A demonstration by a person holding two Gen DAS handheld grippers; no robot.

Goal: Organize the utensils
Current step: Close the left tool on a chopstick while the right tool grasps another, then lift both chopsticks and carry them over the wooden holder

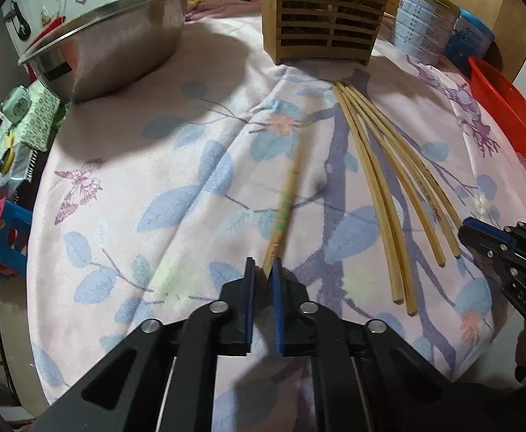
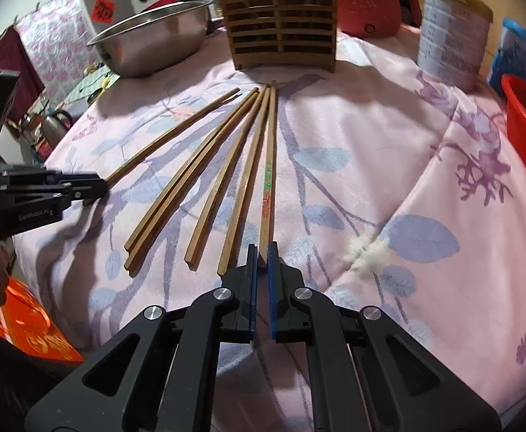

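Observation:
Several wooden chopsticks lie fanned on a pink floral tablecloth (image 1: 155, 165), their tips toward a slatted wooden utensil holder (image 1: 326, 25) (image 2: 284, 32) at the back. My left gripper (image 1: 264, 264) is shut on the near end of a lone chopstick (image 1: 291, 187) that lies left of the fan. In the right wrist view that gripper (image 2: 99, 187) and its chopstick (image 2: 176, 133) show at the left. My right gripper (image 2: 262, 252) is shut on the near end of the fan's rightmost chopstick (image 2: 268, 180), which bears green and red print. The others (image 2: 205, 172) lie loose between the two grippers.
A steel bowl (image 1: 112, 46) (image 2: 155, 43) stands at the back left. A tall tin (image 1: 425, 25) and a red basin (image 1: 507, 115) stand on the right, a red electric pot (image 2: 371, 7) behind the holder. White fluff (image 2: 365, 252) lies on the cloth. The table drops off at the left.

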